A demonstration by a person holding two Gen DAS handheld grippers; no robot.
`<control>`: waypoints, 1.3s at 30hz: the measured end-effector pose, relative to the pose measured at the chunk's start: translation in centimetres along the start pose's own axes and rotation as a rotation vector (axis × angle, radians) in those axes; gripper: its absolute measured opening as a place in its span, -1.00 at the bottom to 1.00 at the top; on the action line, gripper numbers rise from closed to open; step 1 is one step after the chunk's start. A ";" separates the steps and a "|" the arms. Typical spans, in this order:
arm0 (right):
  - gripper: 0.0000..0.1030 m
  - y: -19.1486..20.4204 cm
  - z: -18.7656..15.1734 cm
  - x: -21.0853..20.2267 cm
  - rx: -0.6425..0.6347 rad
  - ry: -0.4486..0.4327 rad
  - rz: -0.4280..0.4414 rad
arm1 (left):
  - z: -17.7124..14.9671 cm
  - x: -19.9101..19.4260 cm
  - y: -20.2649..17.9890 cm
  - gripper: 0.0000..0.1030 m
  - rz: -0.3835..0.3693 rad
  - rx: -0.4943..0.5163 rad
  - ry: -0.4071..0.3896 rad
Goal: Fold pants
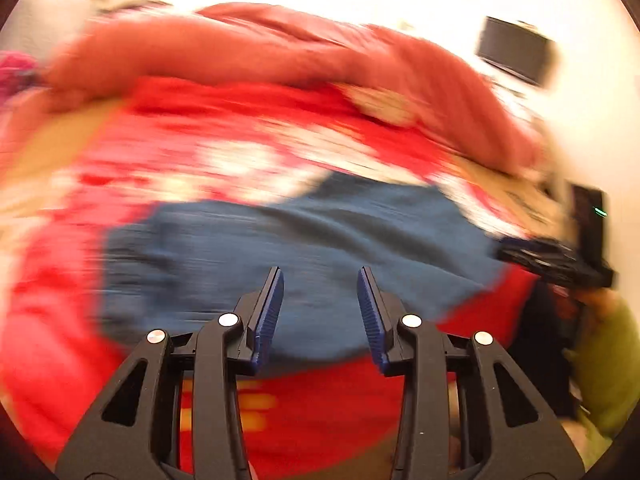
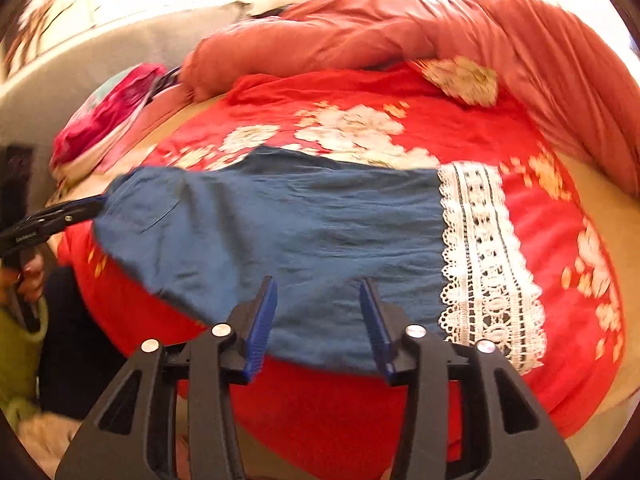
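Note:
Blue pants [image 2: 304,232] with a white lace hem [image 2: 484,256] lie spread across a red floral bedsheet [image 2: 440,128]. In the left wrist view, which is blurred by motion, the pants [image 1: 304,248] lie just ahead of my left gripper [image 1: 320,276], which is open and empty. My right gripper [image 2: 318,284] is open and empty just above the near edge of the pants. The left gripper also shows in the right wrist view [image 2: 90,204], its tips at the pants' left end. The right gripper shows at the right edge of the left wrist view [image 1: 516,248].
A rolled salmon-pink quilt [image 2: 400,32] lies along the far and right sides of the bed. A pink pillow [image 2: 108,120] lies at the far left. A dark screen [image 1: 516,50] hangs on the wall. A green-sleeved arm [image 2: 20,344] is at the left.

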State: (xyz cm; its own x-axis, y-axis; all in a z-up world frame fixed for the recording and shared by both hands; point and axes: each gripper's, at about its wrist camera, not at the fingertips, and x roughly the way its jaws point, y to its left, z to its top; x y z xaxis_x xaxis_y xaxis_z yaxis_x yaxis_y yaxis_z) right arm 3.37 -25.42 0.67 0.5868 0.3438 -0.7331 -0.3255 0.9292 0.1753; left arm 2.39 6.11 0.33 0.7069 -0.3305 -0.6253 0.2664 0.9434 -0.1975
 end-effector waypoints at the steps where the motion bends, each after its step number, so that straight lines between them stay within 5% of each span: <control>1: -0.14 -0.2 -0.1 0.4 0.005 0.009 -0.008 | -0.1 -0.1 0.8 -0.33 0.030 -0.013 0.008; 6: -0.13 -1.3 -1.0 1.9 0.026 0.091 -0.122 | -1.2 2.5 3.7 -0.30 0.238 -0.059 0.124; 15: -0.07 -2.8 -2.3 2.1 0.044 0.085 -0.169 | -2.3 2.3 4.6 -0.30 0.259 -0.073 0.133; 18: -0.02 -3.4 -1.9 0.7 0.110 0.048 -0.096 | -0.8 0.8 3.4 -0.29 0.205 -0.087 0.078; 20: -0.02 -3.9 -1.2 -0.9 0.142 -0.019 -0.050 | 0.6 -0.6 2.2 -0.11 0.127 -0.092 0.013; 24: -0.02 -6.2 1.3 -2.4 0.192 -0.085 -0.061 | 3.7 0.9 -0.5 0.04 0.061 -0.028 -0.011; 29: -0.02 -10.5 5.1 -0.9 0.270 -0.060 -0.092 | 7.2 8.7 -3.2 0.11 -0.076 0.030 0.111; 32: -0.02 -13.0 7.5 1.2 0.281 -0.024 -0.066 | 8.5 13.2 -3.3 0.11 -0.065 0.023 0.202; 39: 0.00 -17.2 9.9 7.9 0.370 0.093 0.021 | 10.6 18.9 -2.0 0.11 -0.085 0.011 0.278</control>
State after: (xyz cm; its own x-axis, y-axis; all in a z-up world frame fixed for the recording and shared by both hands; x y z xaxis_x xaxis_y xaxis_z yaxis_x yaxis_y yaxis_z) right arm 20.92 -37.38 -1.67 0.5076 0.3653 -0.7803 -0.0373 0.9141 0.4037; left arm 22.17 -2.31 -3.10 0.4757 -0.3871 -0.7898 0.3254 0.9117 -0.2508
